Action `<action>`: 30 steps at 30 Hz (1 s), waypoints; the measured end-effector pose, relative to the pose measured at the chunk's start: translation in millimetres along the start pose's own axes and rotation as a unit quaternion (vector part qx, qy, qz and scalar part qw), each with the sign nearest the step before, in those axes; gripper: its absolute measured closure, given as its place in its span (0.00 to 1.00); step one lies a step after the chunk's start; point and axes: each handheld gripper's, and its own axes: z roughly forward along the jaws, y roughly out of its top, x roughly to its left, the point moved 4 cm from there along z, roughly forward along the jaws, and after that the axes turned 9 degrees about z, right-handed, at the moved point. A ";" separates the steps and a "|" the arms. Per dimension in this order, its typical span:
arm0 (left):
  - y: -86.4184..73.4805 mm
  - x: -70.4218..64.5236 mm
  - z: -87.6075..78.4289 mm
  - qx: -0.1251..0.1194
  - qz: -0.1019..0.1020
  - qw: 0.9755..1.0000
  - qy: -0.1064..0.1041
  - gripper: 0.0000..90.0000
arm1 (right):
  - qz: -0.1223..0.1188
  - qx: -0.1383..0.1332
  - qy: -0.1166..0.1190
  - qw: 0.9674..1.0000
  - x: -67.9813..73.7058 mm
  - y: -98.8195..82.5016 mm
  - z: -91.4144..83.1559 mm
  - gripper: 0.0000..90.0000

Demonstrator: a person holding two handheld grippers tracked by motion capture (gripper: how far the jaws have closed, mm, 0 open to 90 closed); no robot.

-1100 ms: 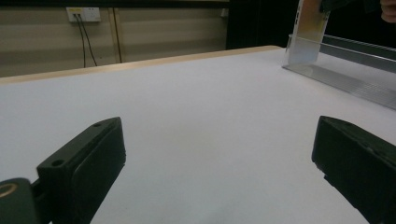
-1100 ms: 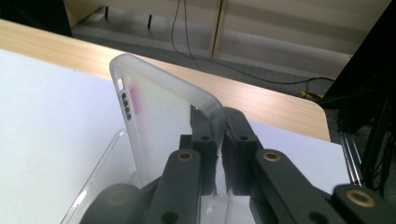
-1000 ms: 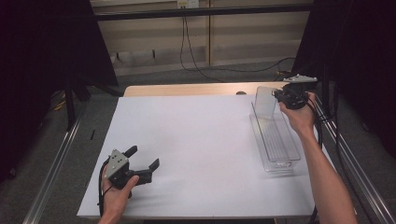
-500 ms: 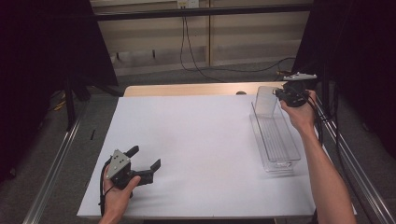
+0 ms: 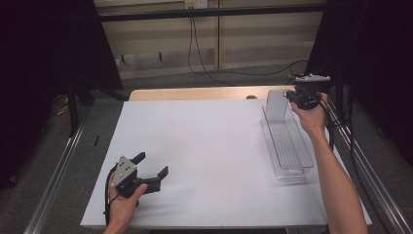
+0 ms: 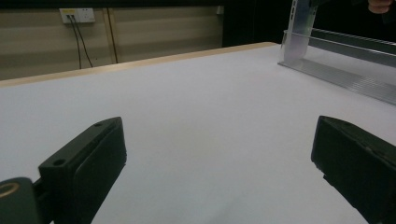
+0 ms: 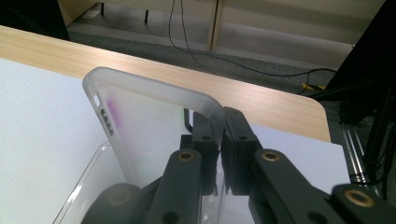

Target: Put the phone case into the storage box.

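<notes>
So my left tongs were sitting wide open at the near left of the white surface, nothing between the jaws, just resting there in my hand. Over on the right side lay the long clear tray, running near to far along the surface's right edge. At its far end, my right tongs were clamped shut on the tray's upright frosted end wall, pinching the rounded top corner of it. Past that, the wooden edge of the surface showed at the far side.
</notes>
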 end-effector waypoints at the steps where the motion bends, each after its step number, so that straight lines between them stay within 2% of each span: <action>1: 0.1 0.4 0.1 -0.001 0.001 1.000 0.000 0.04 | 0.002 0.001 0.001 1.000 -1.1 -0.3 0.0 0.95; 5: 0.2 -0.6 1.8 0.001 0.004 1.000 -0.004 0.04 | 0.015 0.002 0.002 1.000 -4.3 -0.9 0.8 0.95; 11: -0.2 -2.1 1.7 0.005 0.011 1.000 -0.004 0.04 | 0.020 0.002 -0.002 1.000 -2.9 -0.9 0.8 0.94; 17: -0.3 -1.5 0.7 0.003 0.006 1.000 -0.002 0.04 | 0.027 -0.001 -0.001 1.000 -2.8 -0.3 3.2 0.94; 30: -0.2 -1.5 1.2 0.003 0.009 1.000 -0.006 0.04 | 0.039 0.001 -0.005 0.999 -4.1 0.7 4.5 0.92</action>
